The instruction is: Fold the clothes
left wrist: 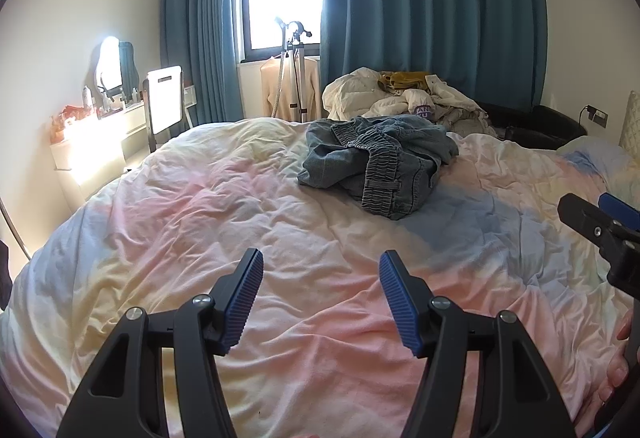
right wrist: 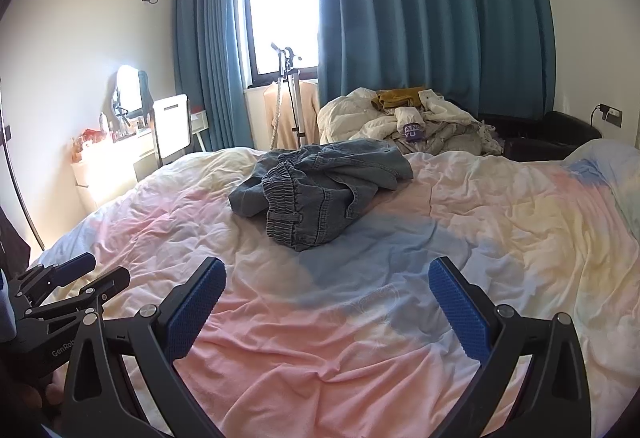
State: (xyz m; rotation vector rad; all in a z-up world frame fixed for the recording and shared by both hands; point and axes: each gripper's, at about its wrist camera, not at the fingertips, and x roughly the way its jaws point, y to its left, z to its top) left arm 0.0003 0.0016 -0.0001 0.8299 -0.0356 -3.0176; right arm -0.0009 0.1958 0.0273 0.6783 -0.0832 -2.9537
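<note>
Denim trousers [left wrist: 376,162]: crumpled in a heap on the bed [left wrist: 240,238], elastic waistband facing the tongs, bulk trailing away toward the window.
Left tongs [left wrist: 321,302]: spread apart, holding nothing; the heap lies ahead and a little right of them.
Right tongs [right wrist: 327,314]: spread apart, holding nothing; the heap lies ahead and slightly left.
Nearer hand: about even, since the heap sits between the two lines of reach; neither touches it.
Long axis: cannot tell, too bunched.
</note>
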